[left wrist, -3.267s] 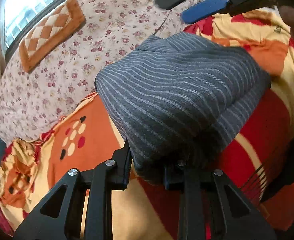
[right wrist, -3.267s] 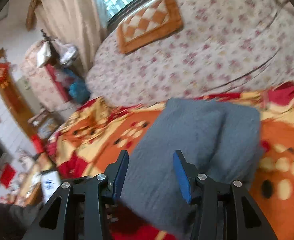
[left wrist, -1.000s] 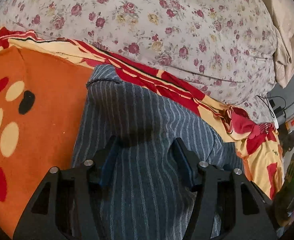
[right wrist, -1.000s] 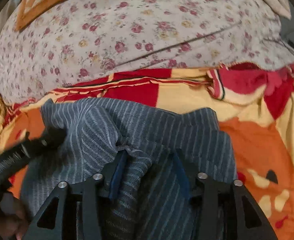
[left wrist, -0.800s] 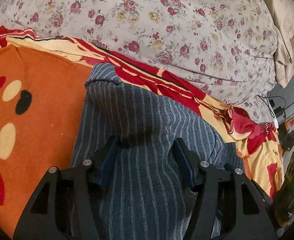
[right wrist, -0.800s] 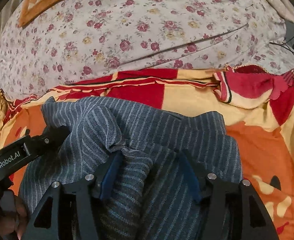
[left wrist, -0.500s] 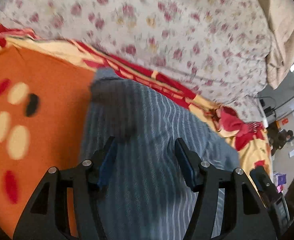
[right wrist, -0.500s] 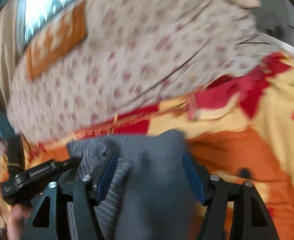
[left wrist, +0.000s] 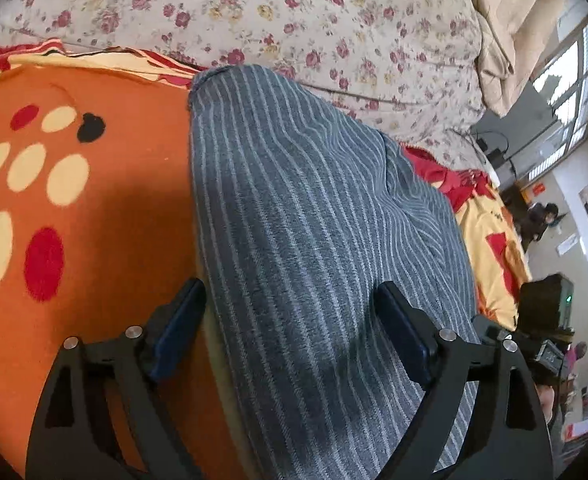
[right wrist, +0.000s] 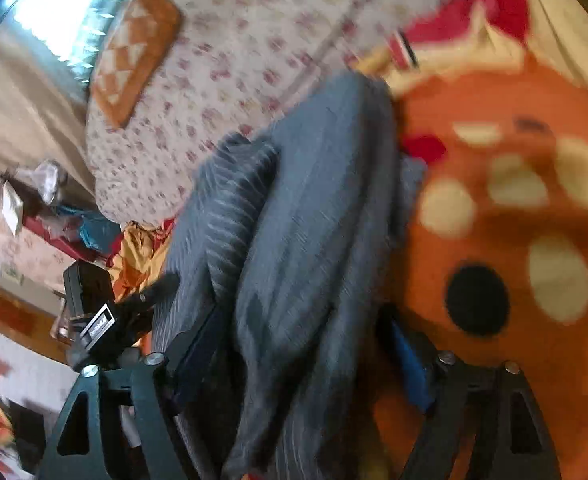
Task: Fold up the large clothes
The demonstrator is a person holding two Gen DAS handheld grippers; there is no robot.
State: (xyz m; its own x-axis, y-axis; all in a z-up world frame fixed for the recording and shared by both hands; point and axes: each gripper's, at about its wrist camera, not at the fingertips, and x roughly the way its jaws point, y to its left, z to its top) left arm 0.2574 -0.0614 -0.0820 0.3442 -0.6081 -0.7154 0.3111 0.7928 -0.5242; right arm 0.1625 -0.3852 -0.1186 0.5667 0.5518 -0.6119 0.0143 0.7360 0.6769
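A folded grey striped garment [left wrist: 306, 216] lies on an orange, red and yellow blanket [left wrist: 94, 220] on the bed. My left gripper [left wrist: 290, 320] is open, its jaws wide apart over the near end of the garment. In the blurred right wrist view the same garment [right wrist: 306, 220] lies in thick folds beside the blanket's orange patch [right wrist: 506, 240]. My right gripper [right wrist: 298, 340] is open and straddles the garment's near end. The left gripper's body [right wrist: 106, 328] shows at the left of that view.
A floral bedspread [left wrist: 294, 20] covers the bed beyond the blanket. An orange checked cushion [right wrist: 134, 56] lies near the window. Beige bedding [left wrist: 506, 28] is at the far right. Room furniture and clutter [right wrist: 42, 216] stand past the bed's edge.
Both grippers have pulled back from the garment and swung round, with their jaws wider apart. The garment lies flat on the blanket. The right view is now rotated and blurred.
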